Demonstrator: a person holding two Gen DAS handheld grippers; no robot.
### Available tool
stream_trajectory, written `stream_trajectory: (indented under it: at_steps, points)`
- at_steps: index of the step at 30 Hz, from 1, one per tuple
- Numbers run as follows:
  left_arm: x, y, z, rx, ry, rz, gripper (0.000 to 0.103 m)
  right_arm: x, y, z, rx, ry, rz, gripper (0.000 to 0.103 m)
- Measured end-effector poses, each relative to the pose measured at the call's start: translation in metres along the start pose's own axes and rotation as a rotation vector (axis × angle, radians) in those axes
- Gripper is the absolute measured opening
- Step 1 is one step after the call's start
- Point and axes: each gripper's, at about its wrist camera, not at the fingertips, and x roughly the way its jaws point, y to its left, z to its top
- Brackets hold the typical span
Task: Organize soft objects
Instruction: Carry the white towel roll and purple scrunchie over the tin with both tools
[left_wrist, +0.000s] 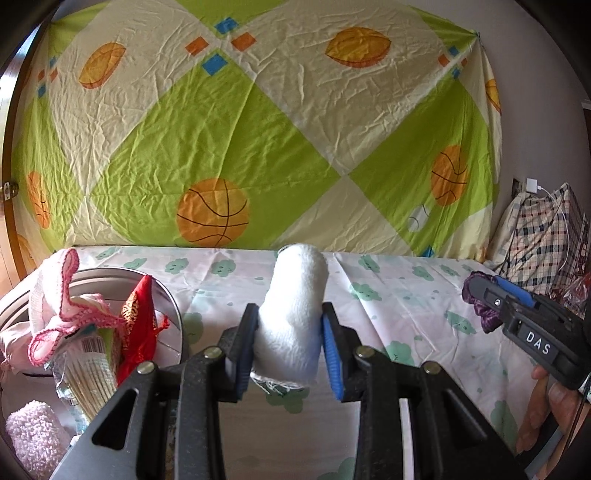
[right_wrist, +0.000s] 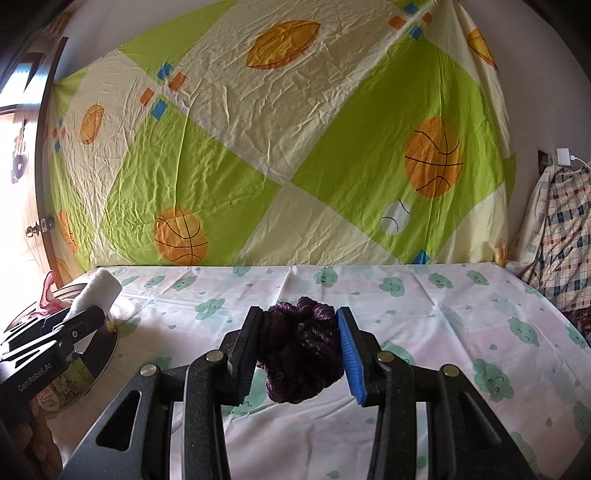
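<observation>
Left gripper (left_wrist: 290, 341): clamped on a white rolled cloth (left_wrist: 293, 314), pads pressing both sides of its lower half.
White rolled cloth: held above the surface (left_wrist: 388, 295); long axis running up and away from the gripper, leaning slightly right, far rounded end highest, frayed end nearest the camera.
Right gripper (right_wrist: 301, 350): clamped on a dark purple scrunchie (right_wrist: 301, 350), squeezed between both pads.
Dark purple scrunchie: bunched, no clear long axis, raised above the cloud-print surface; most of it hanging below and ahead of the pads.
Metal bowl (left_wrist: 168, 291): far left on the surface, holding a pink-edged cloth (left_wrist: 55, 302) and a red pouch (left_wrist: 135, 325).
Backdrop: sheet with basketball print (left_wrist: 236, 129) hanging behind.
</observation>
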Motion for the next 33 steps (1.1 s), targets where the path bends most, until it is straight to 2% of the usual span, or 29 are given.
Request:
stream_trajectory:
  at_steps: [5, 13, 33]
  points:
    - [-0.005, 0.010, -0.002, -0.026, 0.002, 0.004, 0.032, -0.005, 0.010, -0.001, -0.026, -0.014, 0.019, 0.043]
    - [-0.018, 0.008, -0.006, 0.020, -0.026, 0.010, 0.032, -0.012, 0.020, -0.004, -0.042, -0.029, 0.033, 0.043]
    - [-0.042, 0.023, -0.011, 0.018, -0.069, 0.036, 0.032, -0.025, 0.047, -0.010, -0.083, -0.057, 0.143, 0.043]
